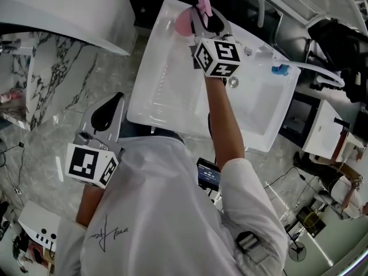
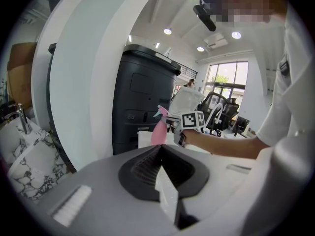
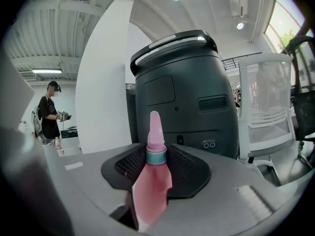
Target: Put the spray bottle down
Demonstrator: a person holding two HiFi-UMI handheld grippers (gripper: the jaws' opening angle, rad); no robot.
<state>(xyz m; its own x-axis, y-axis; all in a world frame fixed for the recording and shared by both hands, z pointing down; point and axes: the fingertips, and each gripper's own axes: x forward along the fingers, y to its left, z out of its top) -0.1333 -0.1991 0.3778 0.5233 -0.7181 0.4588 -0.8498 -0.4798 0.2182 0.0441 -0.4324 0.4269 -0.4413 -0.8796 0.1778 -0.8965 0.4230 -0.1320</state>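
Since the job is to set it down, the spray bottle (image 3: 150, 195) is clamped in the right gripper (image 1: 200, 20). The jaws press on its pink body from both sides, and the arm is stretched out over the far corner of the white table (image 1: 172, 96). The grip sits on the body below the neck, so the bottle stands roughly upright with its head up, which looks chosen so the base can meet the table flat. I can't tell whether the base touches the table, since it is hidden in every view. My read is that it is in the air by the far edge, not yet placed. The left gripper (image 1: 106, 115) is closed on nothing and held low by the person's left side, off the table's near edge and well apart from the bottle. It is likely just parked, as this is a one-hand job. The bottle is pink plastic with a teal ring collar (image 3: 157, 156) at the neck and a tapered pink head above it, and the left gripper view shows a teal bit at the top. It is small and probably light, so a plain lower-and-release should do. A big dark grey machine (image 3: 182, 92) stands behind and isn't involved.
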